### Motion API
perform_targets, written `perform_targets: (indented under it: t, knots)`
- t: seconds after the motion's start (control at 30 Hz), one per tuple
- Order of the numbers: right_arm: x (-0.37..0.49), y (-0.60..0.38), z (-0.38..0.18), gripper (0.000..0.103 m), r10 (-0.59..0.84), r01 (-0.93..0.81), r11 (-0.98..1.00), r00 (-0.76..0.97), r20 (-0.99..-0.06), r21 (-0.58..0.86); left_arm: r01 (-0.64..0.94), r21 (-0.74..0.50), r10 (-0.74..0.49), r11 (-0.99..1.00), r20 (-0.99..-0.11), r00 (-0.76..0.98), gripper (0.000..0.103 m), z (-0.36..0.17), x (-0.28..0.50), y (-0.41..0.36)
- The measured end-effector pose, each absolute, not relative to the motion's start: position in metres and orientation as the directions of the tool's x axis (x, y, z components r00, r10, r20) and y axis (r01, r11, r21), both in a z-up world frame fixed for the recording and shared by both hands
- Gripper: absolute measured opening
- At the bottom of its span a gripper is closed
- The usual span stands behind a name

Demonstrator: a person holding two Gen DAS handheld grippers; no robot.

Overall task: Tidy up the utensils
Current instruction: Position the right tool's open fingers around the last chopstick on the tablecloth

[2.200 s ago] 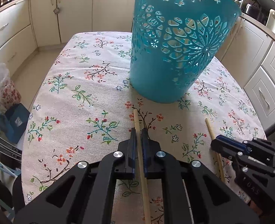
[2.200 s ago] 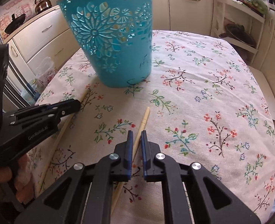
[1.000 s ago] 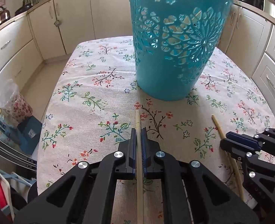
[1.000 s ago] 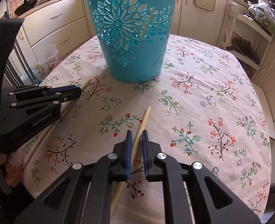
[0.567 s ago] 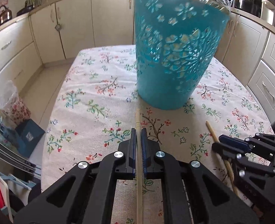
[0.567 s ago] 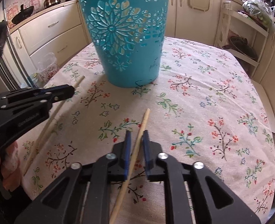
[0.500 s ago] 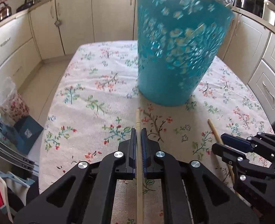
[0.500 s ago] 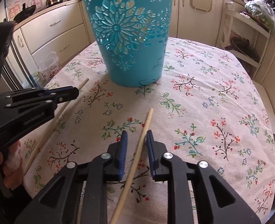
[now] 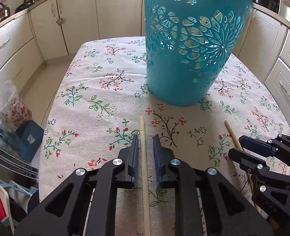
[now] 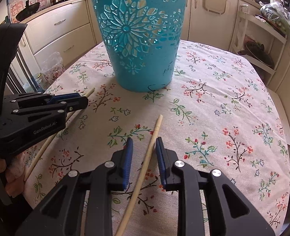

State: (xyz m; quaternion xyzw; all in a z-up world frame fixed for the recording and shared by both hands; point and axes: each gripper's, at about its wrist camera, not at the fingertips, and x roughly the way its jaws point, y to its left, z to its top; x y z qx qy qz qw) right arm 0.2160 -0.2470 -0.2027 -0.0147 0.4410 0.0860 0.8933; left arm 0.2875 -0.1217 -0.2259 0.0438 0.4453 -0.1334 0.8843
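Two pale wooden chopsticks lie on the flowered tablecloth in front of a tall teal cut-out basket (image 9: 184, 63) (image 10: 141, 39). One chopstick (image 9: 143, 137) runs straight between the pads of my left gripper (image 9: 145, 142). Its jaws are opening, with a thin gap on each side of the stick. The other chopstick (image 10: 154, 135) lies slanted between the pads of my right gripper (image 10: 144, 143). These jaws are opening too, and the stick is nearer the right pad. Each gripper also shows in the other's view: right gripper (image 9: 237, 145), left gripper (image 10: 83, 100).
The table (image 10: 233, 82) drops off at its left and right sides. Cream cabinets (image 9: 76, 19) ring the room. A plastic bag (image 9: 15, 102) and a blue box (image 9: 28, 137) sit on the floor at left. A person's hand (image 10: 13, 177) holds the left gripper.
Both grippers were shut on their chopsticks a second ago. The right jaws parted first, then the left. Both sticks now lie loose between the pads.
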Motion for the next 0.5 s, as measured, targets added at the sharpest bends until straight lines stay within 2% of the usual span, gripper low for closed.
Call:
perform_targets:
  t: [0.5]
  knots:
    - [0.2149,-0.2492,-0.2026,0.024,0.122,-0.149,0.988,0.594,-0.795,0.041,0.277,-0.035,-0.193,0.960,-0.799,0.570,0.016,-0.2259,0.2866,-0.1225]
